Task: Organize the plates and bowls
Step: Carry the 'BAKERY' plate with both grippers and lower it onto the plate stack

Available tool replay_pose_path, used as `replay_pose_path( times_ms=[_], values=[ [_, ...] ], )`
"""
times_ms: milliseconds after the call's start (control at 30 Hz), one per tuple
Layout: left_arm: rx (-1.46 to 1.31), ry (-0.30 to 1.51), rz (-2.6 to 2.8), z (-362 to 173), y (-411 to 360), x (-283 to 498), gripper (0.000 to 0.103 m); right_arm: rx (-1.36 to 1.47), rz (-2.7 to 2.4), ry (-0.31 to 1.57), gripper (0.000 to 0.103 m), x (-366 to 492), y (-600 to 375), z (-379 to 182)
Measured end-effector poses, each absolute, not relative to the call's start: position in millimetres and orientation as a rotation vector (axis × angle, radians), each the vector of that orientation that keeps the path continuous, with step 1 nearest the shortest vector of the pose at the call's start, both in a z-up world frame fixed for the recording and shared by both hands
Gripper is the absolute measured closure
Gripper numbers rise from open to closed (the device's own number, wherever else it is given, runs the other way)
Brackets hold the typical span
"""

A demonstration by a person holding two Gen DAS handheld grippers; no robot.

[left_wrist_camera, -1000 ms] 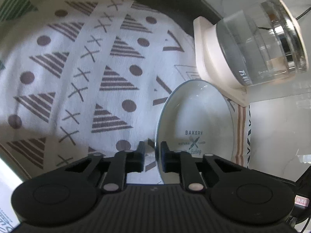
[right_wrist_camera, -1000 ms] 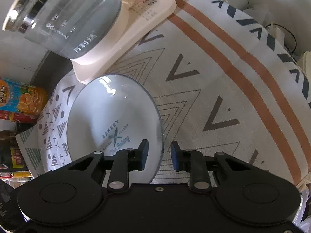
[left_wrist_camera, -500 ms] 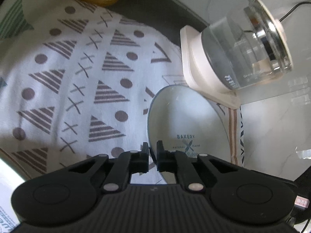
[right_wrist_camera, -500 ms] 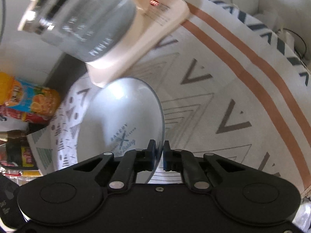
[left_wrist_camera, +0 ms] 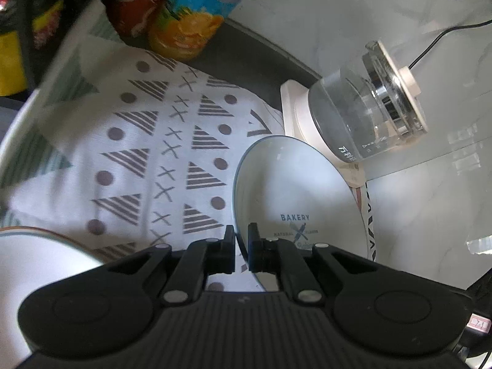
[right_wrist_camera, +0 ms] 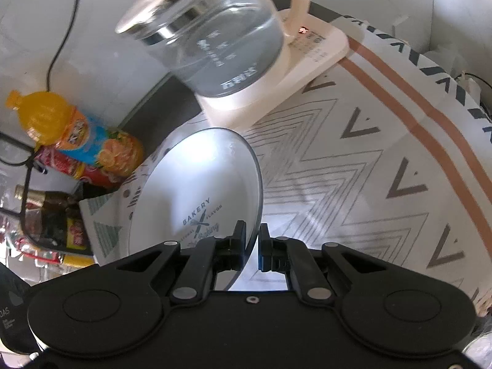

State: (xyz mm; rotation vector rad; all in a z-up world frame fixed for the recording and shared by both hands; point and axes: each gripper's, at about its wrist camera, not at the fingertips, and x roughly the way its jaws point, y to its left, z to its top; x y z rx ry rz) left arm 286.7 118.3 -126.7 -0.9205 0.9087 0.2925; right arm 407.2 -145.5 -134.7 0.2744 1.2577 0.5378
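Note:
A white plate (left_wrist_camera: 295, 181) with a blue rim and a "BAKERY" print hangs above the patterned cloths, held by both grippers. My left gripper (left_wrist_camera: 241, 238) is shut on the plate's left rim. In the right wrist view the same plate (right_wrist_camera: 203, 178) shows to the left, and my right gripper (right_wrist_camera: 252, 236) is shut on its right rim. Part of another white dish (left_wrist_camera: 33, 264) with a thin coloured rim lies at the lower left of the left wrist view.
A glass kettle (left_wrist_camera: 366, 117) on a cream base (right_wrist_camera: 310, 61) stands just beyond the plate. An orange drink bottle (right_wrist_camera: 77, 135) and other bottles (left_wrist_camera: 138, 3) crowd the far left. A triangle-and-dot cloth (left_wrist_camera: 147, 153) and a chevron cloth (right_wrist_camera: 369, 160) cover the counter.
Both grippers closed on the plate's opposite rims and lifted it off the cloth. The views pulled back, so the bottles and the second dish came into sight.

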Motion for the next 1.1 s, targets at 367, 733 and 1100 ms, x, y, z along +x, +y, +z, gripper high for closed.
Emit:
replay_pose_path(
  times_ms=[367,733,1100],
  values=[
    [-0.901,0.892,0.305,-110,137,229,0.098,0.279,0.570,1.233,0.096,354,-125,-118],
    [-0.905,0.896,0.314,-109,152,172,0.098,0.262,0.588,1.226,0.095,298,-105,-112],
    [-0.912,0.917,0.292,-112,156,134,0.098,0.243,0.576,1.220,0.095,253,-102,-112]
  ],
)
